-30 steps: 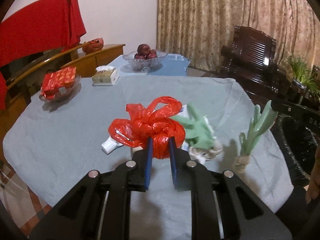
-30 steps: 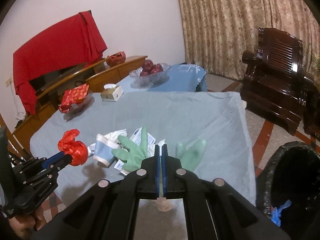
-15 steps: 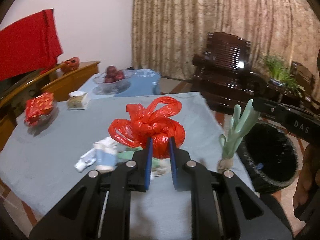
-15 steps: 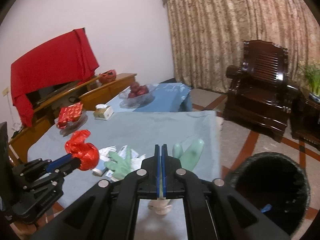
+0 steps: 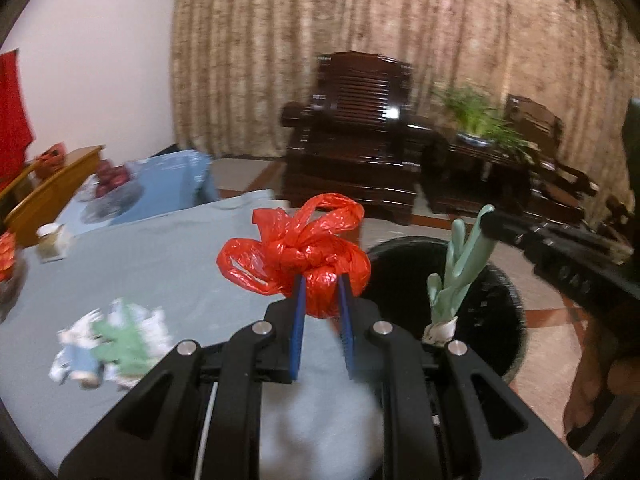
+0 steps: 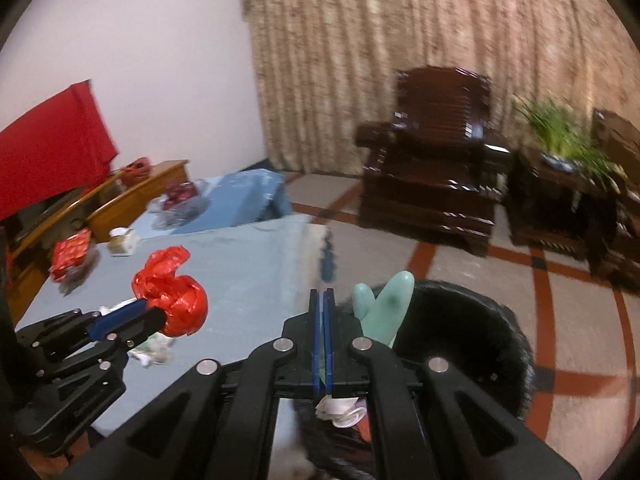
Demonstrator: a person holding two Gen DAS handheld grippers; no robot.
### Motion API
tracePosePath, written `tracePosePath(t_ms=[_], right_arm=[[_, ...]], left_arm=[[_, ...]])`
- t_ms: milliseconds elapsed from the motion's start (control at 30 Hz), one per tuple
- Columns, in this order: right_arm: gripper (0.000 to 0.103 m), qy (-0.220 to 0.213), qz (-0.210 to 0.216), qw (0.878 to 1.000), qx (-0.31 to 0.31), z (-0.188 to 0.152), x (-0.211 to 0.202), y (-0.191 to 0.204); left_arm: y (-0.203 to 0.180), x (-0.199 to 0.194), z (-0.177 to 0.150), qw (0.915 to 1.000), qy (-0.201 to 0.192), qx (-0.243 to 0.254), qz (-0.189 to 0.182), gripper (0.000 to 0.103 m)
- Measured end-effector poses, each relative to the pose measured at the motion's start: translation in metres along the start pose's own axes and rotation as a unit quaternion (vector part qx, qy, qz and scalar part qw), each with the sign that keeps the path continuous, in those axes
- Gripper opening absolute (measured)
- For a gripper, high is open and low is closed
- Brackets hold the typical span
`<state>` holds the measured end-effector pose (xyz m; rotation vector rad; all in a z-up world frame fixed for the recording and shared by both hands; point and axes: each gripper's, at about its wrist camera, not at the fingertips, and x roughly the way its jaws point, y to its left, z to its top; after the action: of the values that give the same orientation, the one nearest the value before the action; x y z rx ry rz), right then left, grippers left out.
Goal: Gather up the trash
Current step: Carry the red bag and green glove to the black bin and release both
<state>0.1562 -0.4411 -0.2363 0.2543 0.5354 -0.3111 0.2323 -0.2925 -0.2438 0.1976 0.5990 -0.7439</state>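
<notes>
My left gripper (image 5: pixel 320 282) is shut on a knotted red plastic bag (image 5: pixel 296 254) and holds it in the air near the table's right edge; it also shows in the right wrist view (image 6: pixel 172 296). My right gripper (image 6: pixel 324 300) is shut on a pale green rubber glove (image 6: pixel 384 304), which hangs over the black trash bin (image 6: pixel 480 344). The glove (image 5: pixel 456 272) and bin (image 5: pixel 500 312) also show in the left wrist view. A pile of trash, with a green glove and paper scraps (image 5: pixel 108 344), lies on the grey tablecloth (image 5: pixel 160 256).
A tissue box (image 5: pixel 50 240), a red packet dish (image 6: pixel 72 256) and a fruit bowl (image 5: pixel 112 188) stand at the far side. Dark wooden armchairs (image 5: pixel 360 152) and a potted plant (image 5: pixel 476 120) stand beyond the bin on the tiled floor.
Both grippers have swung right, away from the table toward the bin. The glove now hangs over the bin's mouth, and the red bag is near the table edge.
</notes>
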Motion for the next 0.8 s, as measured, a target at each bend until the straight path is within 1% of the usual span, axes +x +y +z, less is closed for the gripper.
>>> tracePosePath(t_ms=[67,133,200,367,633,700,733,767,800], right_arm=[[0.002,0.008,-0.018,1.000,0.011,-0.007,0.006,-0.020],[0.002,0.017,-0.027,0.999,0.023,-0.015,0.011,-0.036],[0.002,0.026,-0.036,0.998,0.033,-0.023,0.017,-0.050],[0.002,0.049,-0.056,0.996,0.055,-0.045,0.034,-0.083],[0.002,0.104,-0.080,0.988,0.083,-0.075,0.064,-0.119],[0.003,0.115,-0.083,0.986,0.089,-0.079,0.068,-0.124],[0.005,0.129,-0.086,0.984,0.091,-0.082,0.073,-0.127],[0.007,0.136,-0.088,0.982,0.096,-0.085,0.074,-0.128],[0.017,0.140,-0.091,0.980,0.104,-0.087,0.075,-0.132]], left_arm=[[-0.020,0.016,0.002,0.9998,0.008,0.009,-0.016,0.015],[-0.041,0.036,0.001,0.9991,0.019,0.021,-0.031,0.015],[-0.054,0.053,-0.002,0.9981,0.028,0.025,-0.049,0.015],[-0.084,0.090,-0.016,0.9956,0.053,0.047,-0.061,0.016],[-0.101,0.134,-0.037,0.9923,0.086,0.066,-0.058,0.017],[-0.102,0.143,-0.038,0.9911,0.096,0.070,-0.060,0.022],[-0.103,0.149,-0.041,0.9901,0.104,0.071,-0.061,0.027],[-0.103,0.151,-0.041,0.9903,0.105,0.070,-0.058,0.039],[-0.102,0.154,-0.042,0.9903,0.107,0.068,-0.057,0.046]])
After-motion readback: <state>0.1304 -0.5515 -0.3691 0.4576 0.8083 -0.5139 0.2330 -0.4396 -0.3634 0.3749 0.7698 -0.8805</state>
